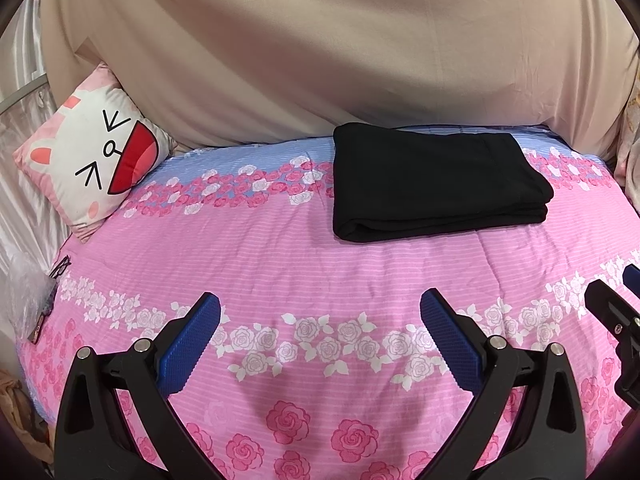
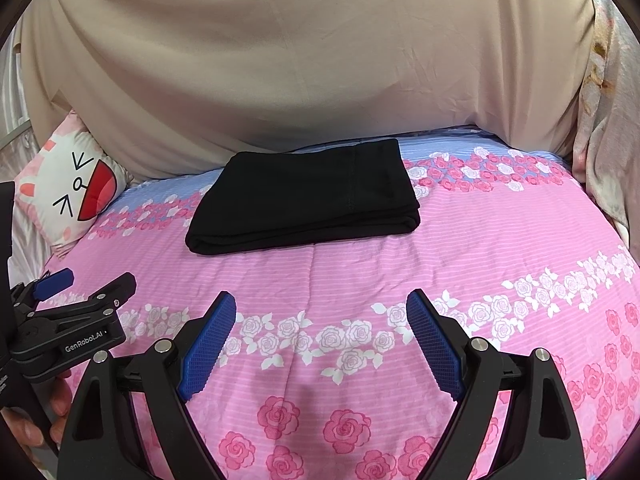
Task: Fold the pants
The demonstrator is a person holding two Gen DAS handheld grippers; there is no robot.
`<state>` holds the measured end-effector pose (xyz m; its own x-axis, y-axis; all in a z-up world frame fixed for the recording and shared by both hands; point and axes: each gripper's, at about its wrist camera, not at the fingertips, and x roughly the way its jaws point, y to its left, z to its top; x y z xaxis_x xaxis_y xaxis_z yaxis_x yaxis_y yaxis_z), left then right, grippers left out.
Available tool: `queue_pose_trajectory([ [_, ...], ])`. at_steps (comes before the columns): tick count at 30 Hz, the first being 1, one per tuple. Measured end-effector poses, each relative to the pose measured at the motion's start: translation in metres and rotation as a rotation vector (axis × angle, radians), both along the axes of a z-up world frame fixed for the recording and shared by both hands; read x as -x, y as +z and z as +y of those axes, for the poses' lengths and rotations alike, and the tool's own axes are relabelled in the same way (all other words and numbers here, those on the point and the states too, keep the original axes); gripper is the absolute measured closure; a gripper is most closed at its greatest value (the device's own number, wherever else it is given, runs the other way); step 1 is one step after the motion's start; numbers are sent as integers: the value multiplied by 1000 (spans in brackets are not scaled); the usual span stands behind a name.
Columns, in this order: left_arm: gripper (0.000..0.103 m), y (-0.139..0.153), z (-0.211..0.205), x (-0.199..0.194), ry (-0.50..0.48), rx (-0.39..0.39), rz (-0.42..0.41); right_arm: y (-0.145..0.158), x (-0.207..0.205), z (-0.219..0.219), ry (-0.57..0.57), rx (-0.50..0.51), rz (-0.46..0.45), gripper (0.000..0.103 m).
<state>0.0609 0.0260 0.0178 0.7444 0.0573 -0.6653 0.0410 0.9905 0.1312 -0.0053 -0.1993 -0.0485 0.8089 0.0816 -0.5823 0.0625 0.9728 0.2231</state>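
A beige draped cloth [image 1: 320,48] hangs behind the bed with the pink rose-print quilt [image 1: 280,256]. The black pants [image 1: 436,184], folded into a flat rectangle, lie on the quilt near the cloth. A white cat-face cushion [image 1: 96,164] leans left of the pants. The left gripper [image 1: 320,320] and right gripper [image 2: 320,316] hover well short of the pants, jaws spread wide, holding nothing.
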Motion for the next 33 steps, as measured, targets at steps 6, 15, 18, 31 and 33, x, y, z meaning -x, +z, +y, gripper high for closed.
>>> queue_pose_trajectory([
  [6,5,0,-1,0,5,-8,-3,0,0,1,-1,0,0,18],
  [15,5,1,-2,0,12,-11,0,0,-1,1,1,2,3,18],
  [18,5,1,-3,2,25,-34,-9,-1,0,0,5,-1,5,18],
  [31,5,3,-8,5,-38,15,2,-2,0,-2,3,5,7,18],
  [33,5,2,-6,3,-38,35,15,-2,1,-4,2,4,8,18],
])
